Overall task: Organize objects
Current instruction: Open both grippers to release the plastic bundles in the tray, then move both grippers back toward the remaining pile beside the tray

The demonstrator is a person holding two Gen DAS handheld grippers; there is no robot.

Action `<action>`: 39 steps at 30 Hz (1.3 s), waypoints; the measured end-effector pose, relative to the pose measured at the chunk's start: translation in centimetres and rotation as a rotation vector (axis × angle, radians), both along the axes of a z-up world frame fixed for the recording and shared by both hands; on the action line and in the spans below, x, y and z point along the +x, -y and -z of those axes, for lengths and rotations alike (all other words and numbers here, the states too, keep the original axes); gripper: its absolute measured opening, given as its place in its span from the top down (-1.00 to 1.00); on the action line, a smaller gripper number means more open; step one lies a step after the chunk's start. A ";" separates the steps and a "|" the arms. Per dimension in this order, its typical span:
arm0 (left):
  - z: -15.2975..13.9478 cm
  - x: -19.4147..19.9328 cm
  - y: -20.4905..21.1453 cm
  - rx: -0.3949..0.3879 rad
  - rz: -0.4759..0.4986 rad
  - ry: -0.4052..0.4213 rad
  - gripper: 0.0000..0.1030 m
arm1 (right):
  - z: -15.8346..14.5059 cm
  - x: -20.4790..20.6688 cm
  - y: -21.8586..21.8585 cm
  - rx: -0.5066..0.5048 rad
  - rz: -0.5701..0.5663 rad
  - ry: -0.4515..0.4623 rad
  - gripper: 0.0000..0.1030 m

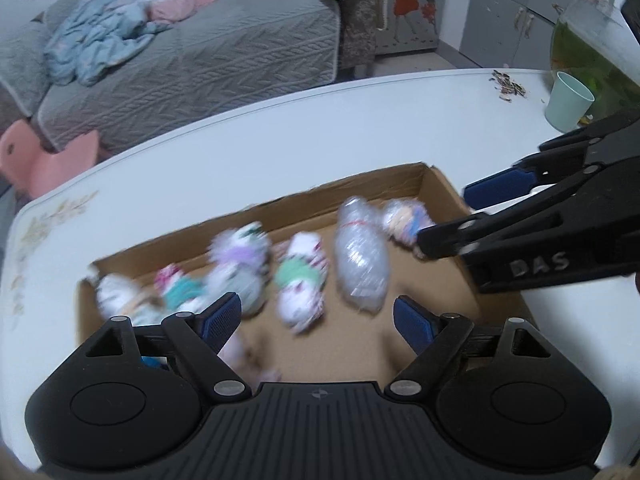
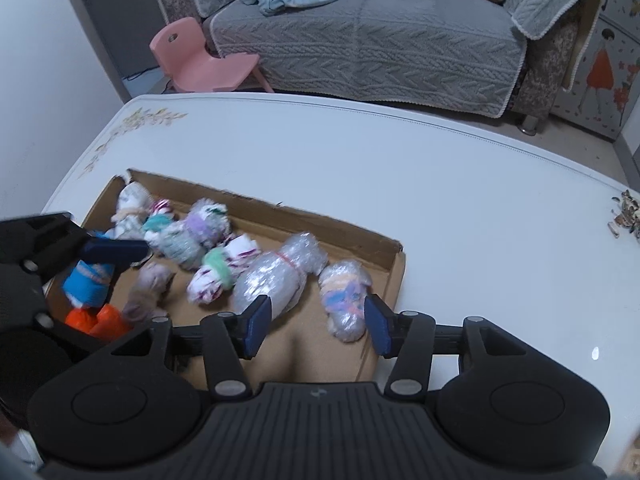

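Observation:
A shallow cardboard box [image 1: 400, 184] [image 2: 360, 244] lies on the white table and holds several wrapped bundles. A clear bubble-wrap bundle [image 1: 362, 256] [image 2: 276, 280] and a pastel wrapped bundle [image 1: 404, 220] [image 2: 346, 300] lie at the box's right end. My left gripper [image 1: 318, 316] is open and empty above the box's near side; it also shows at the left of the right wrist view [image 2: 116, 252]. My right gripper [image 2: 316, 324] is open and empty, with the pastel bundle just ahead between its fingers. It reaches in from the right in the left wrist view [image 1: 444, 216].
A blue bundle [image 2: 90, 280], orange pieces [image 2: 96, 320] and a mauve bundle [image 2: 148, 288] lie at the box's left end. A pale green cup [image 1: 568, 100], scattered seed shells [image 1: 508, 86] and a fish tank [image 1: 592, 48] stand on the table's far right. A sofa and a pink chair [image 2: 196, 60] stand beyond.

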State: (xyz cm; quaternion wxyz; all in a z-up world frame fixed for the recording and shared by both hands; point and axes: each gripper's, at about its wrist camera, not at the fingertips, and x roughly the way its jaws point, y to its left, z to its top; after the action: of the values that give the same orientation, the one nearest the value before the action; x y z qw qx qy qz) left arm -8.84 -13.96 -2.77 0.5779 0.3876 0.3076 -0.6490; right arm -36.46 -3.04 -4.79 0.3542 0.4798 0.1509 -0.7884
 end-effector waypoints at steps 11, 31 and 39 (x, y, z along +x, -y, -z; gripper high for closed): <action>-2.5 2.6 -13.9 0.033 -0.016 -0.008 -0.87 | -2.4 7.5 -2.7 -0.007 -0.071 -0.023 -0.31; 3.8 -7.2 -24.9 -0.007 0.273 0.029 -0.74 | 2.1 17.2 -4.9 0.054 -0.269 0.088 -0.42; 6.5 -8.5 -24.4 0.038 0.341 0.051 -0.48 | 3.3 18.5 -3.2 0.100 -0.391 0.045 -0.33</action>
State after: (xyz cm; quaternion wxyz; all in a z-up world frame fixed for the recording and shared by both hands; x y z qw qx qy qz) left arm -17.30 10.40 -9.30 0.4593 0.4614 0.2349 -0.7218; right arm -17.96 0.11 -8.08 0.4795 0.4759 0.2722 -0.6852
